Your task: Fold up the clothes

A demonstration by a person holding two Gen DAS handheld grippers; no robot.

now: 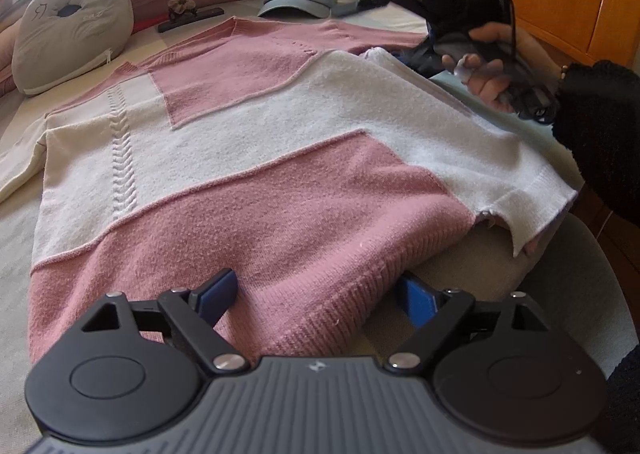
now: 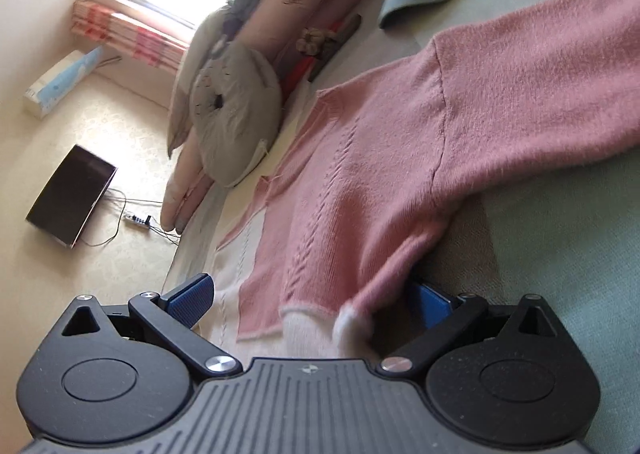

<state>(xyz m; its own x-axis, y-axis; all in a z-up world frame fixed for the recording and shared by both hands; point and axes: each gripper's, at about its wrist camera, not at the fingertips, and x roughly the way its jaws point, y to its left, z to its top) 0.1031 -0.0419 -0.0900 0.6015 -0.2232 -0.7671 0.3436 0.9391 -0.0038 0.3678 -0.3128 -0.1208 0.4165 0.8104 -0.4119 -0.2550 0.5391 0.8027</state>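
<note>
We have the pink and white knitted sweater [image 1: 256, 158] spread flat on the pale bed [image 1: 16, 274], front up, so its edges are reachable for a fold. Our left gripper [image 1: 316, 294] straddles the ribbed pink hem [image 1: 320, 318], blue pads spread and not pinching, probably ready to clamp there. Our right gripper [image 2: 316, 298] sits at the sweater's side below the pink sleeve [image 2: 540, 66], jaws wide with fabric between them, not yet squeezed.
</note>
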